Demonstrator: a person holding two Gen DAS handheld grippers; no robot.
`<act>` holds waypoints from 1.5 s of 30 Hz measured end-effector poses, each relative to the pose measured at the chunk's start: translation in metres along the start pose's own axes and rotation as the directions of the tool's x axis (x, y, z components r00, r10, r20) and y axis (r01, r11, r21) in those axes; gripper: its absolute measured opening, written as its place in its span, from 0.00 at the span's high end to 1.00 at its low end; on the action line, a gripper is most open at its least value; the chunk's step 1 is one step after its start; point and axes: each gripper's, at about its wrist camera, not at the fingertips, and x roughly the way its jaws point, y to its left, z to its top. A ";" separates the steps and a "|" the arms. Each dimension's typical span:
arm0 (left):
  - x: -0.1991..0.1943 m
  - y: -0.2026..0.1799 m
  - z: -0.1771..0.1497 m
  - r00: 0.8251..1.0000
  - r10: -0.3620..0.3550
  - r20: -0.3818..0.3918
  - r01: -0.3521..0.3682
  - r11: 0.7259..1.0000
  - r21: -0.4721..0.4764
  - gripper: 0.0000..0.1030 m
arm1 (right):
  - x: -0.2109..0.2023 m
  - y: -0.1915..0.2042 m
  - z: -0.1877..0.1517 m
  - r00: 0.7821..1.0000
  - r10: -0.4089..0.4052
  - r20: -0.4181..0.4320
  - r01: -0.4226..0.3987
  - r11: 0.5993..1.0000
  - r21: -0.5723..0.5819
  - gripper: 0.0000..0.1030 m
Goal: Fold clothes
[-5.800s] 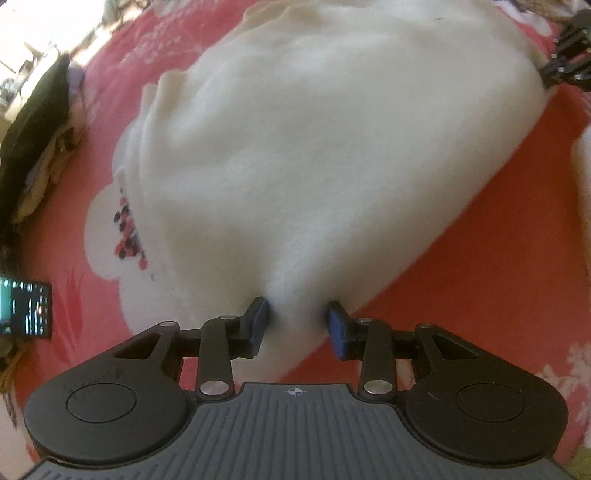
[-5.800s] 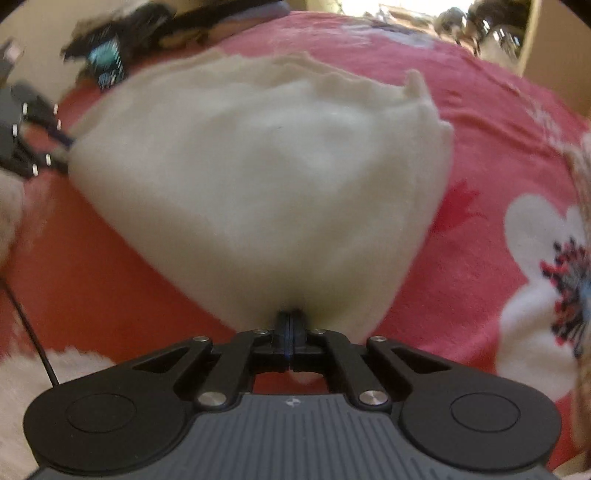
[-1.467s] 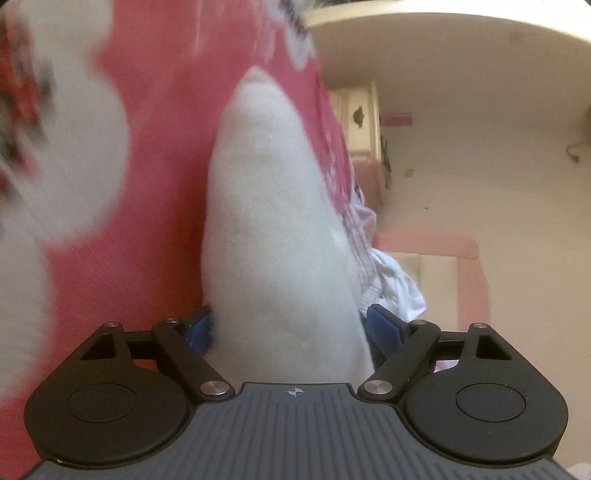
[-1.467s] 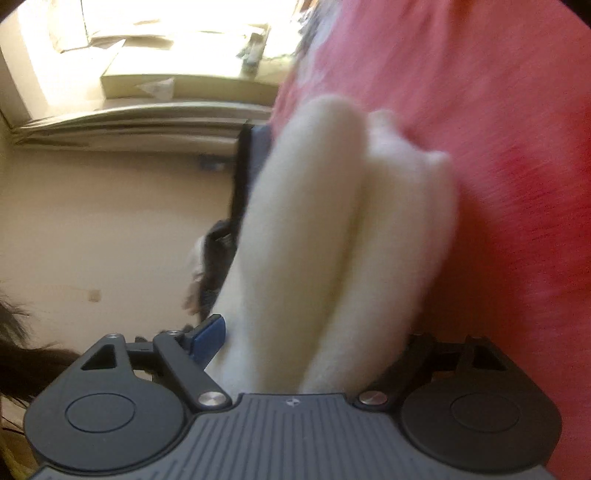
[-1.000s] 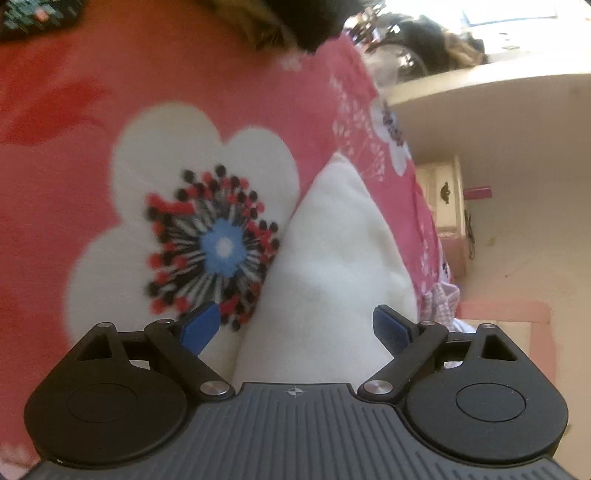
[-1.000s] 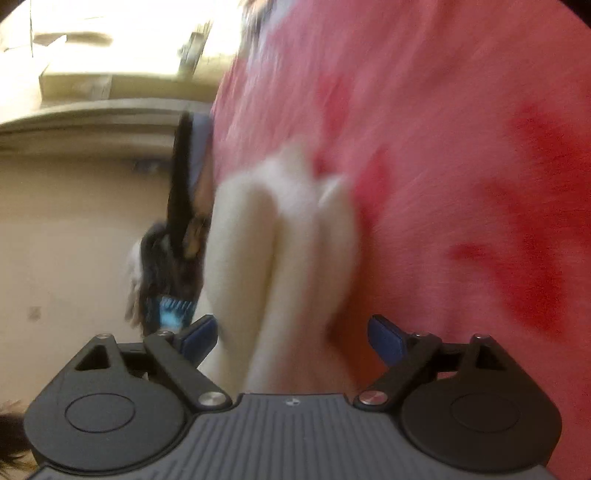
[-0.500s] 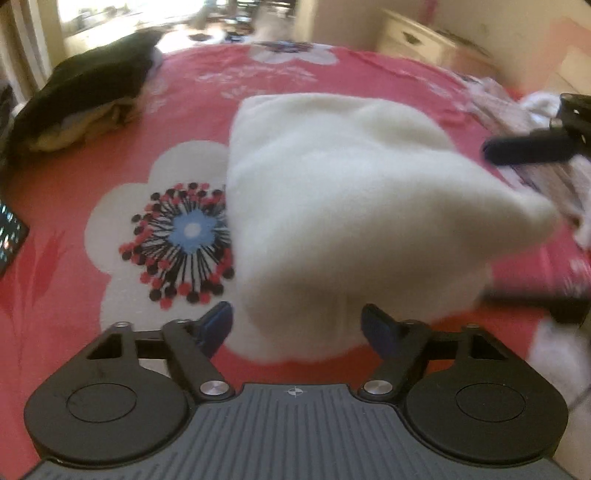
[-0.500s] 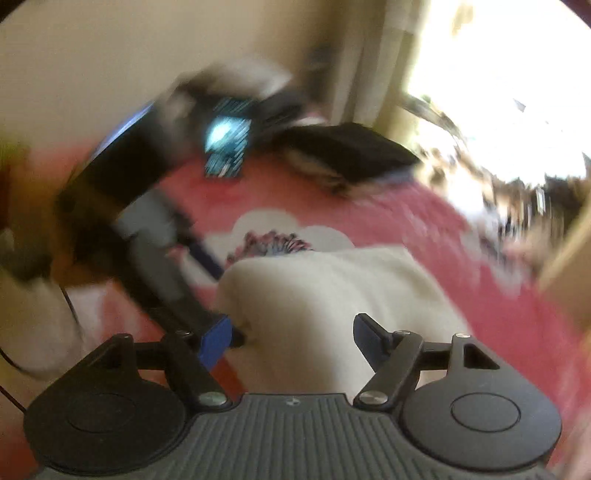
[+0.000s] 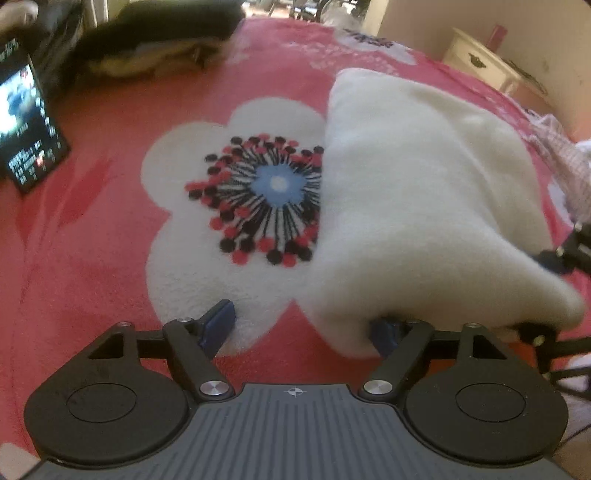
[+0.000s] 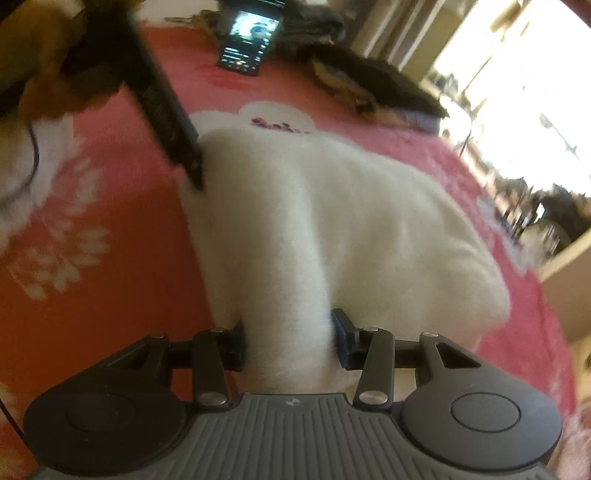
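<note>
A folded white fleece garment lies on the red flowered bedspread. My left gripper is at its near corner, jaws opening; the bedspread shows between them and the garment's edge drapes over the right fingertip. My right gripper is closing on a raised ridge of the garment, with both pads touching the fleece. The left gripper's black body reaches the garment's far left corner in the right wrist view. Part of the right gripper shows at the garment's right edge.
A lit phone lies on the bed beyond the garment. A pile of dark clothes sits at the far edge. A cream bedside cabinet and a checked cloth are at the right.
The right gripper swung round over the garment and its jaws narrowed onto a ridge of fleece. The left gripper slid left, so the garment now lies over its right finger only.
</note>
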 end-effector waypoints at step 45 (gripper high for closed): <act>-0.026 -0.093 -0.011 0.971 -0.130 0.200 0.046 0.925 0.378 0.61 | 0.056 -0.204 -0.092 0.932 0.093 0.350 -0.347 -0.045 0.937 0.43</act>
